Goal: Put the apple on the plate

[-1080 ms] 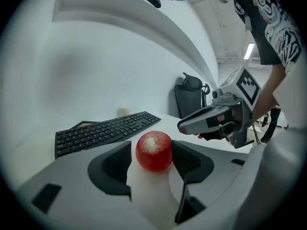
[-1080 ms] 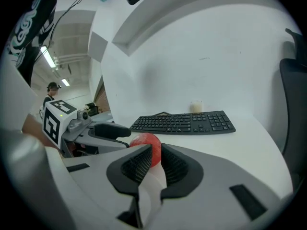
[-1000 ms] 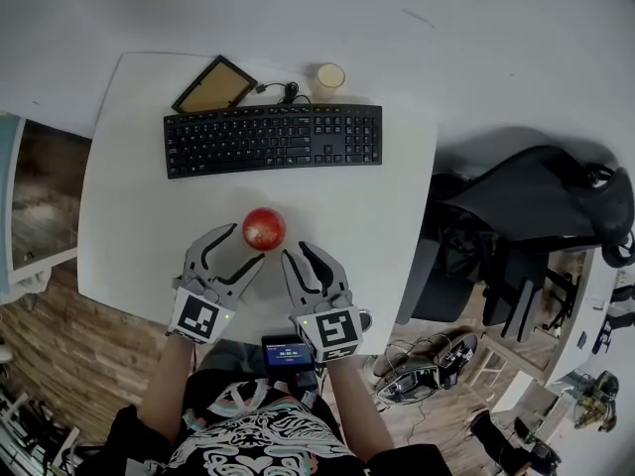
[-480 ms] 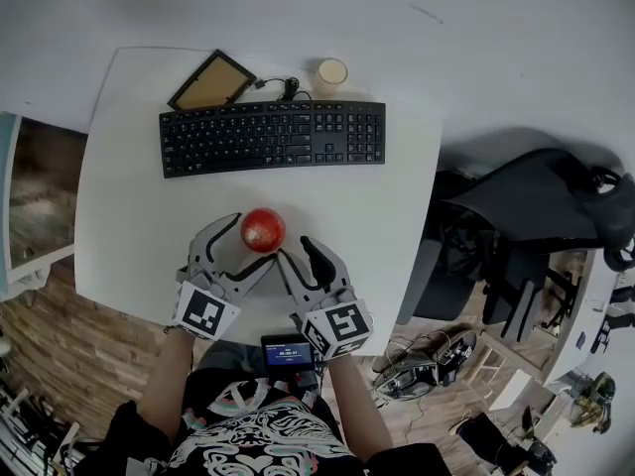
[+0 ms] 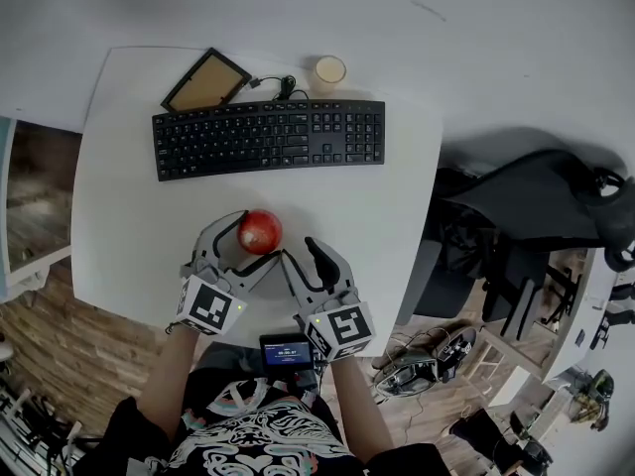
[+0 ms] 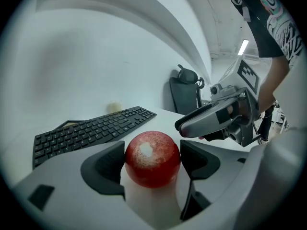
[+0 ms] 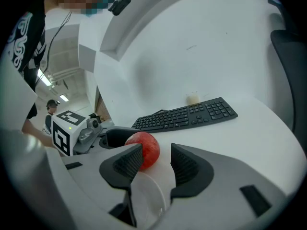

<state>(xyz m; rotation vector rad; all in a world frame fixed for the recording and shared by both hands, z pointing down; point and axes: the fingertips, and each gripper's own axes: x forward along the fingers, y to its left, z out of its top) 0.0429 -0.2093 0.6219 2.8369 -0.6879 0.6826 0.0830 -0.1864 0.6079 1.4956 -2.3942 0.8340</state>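
The left gripper (image 6: pixel 152 152) stood released, its pads spread either side of the apple (image 5: pixel 260 231), which rested on the white table (image 5: pixel 129 226) near the near edge. Just right, the right gripper (image 7: pixel 156 164) (jaws apart, nothing between) hovered; a keyboard (image 5: pixel 268 137) lay farther off.

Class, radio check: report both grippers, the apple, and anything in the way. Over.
Left gripper open, straddling apple on table. Right gripper open, empty. No plate in view.
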